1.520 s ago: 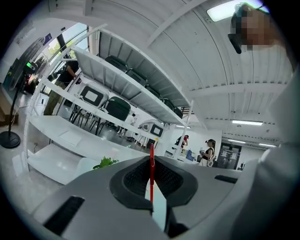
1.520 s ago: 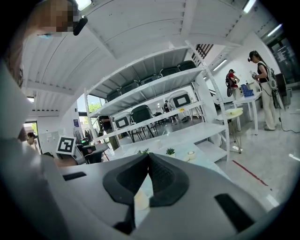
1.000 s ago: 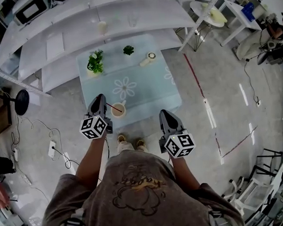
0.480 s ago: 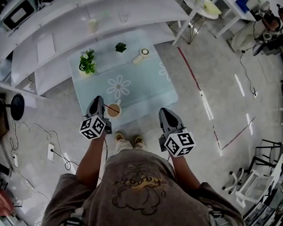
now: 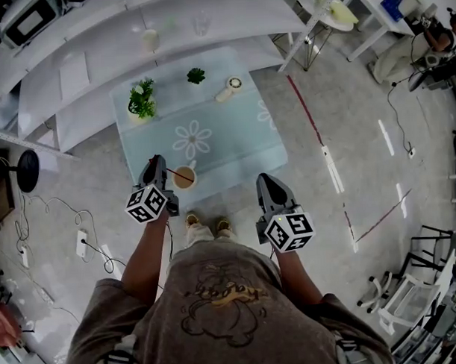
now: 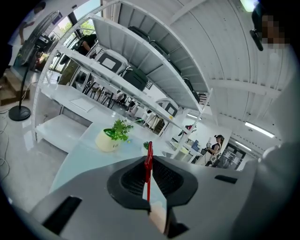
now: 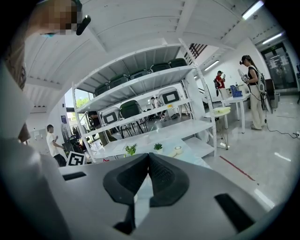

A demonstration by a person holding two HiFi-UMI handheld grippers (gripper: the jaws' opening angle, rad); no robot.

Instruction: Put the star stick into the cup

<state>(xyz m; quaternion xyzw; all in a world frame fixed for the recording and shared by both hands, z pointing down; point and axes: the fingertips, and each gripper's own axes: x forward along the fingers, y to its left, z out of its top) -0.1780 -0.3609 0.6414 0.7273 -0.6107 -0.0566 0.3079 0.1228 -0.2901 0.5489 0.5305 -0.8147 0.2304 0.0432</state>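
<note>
The person stands at the near edge of the pale blue worktop (image 5: 234, 132) with a gripper in each hand. The left gripper (image 5: 159, 166) has its jaws clenched on the star stick (image 6: 148, 173), a thin red rod that stands up between the pads and pokes out past them. From above, the stick slants away from those jaws toward the small tan cup (image 5: 185, 177), which sits on the worktop just beside the left gripper. The stick's far end lies over the cup's mouth, though from this height I can't be sure whether it is already inside or only above the rim. The right gripper (image 5: 267, 185) hangs well apart from the cup, off the worktop's near edge, its jaws pressed together with nothing between them. The stick looks light, stiff and very narrow, so I'd expect it to pivot or slip easily in a loose pinch. A hold on the bare shaft, away from the star end, seems the sound choice. The cup looks light too, and a sideways nudge from the stick could tip it.
</note>
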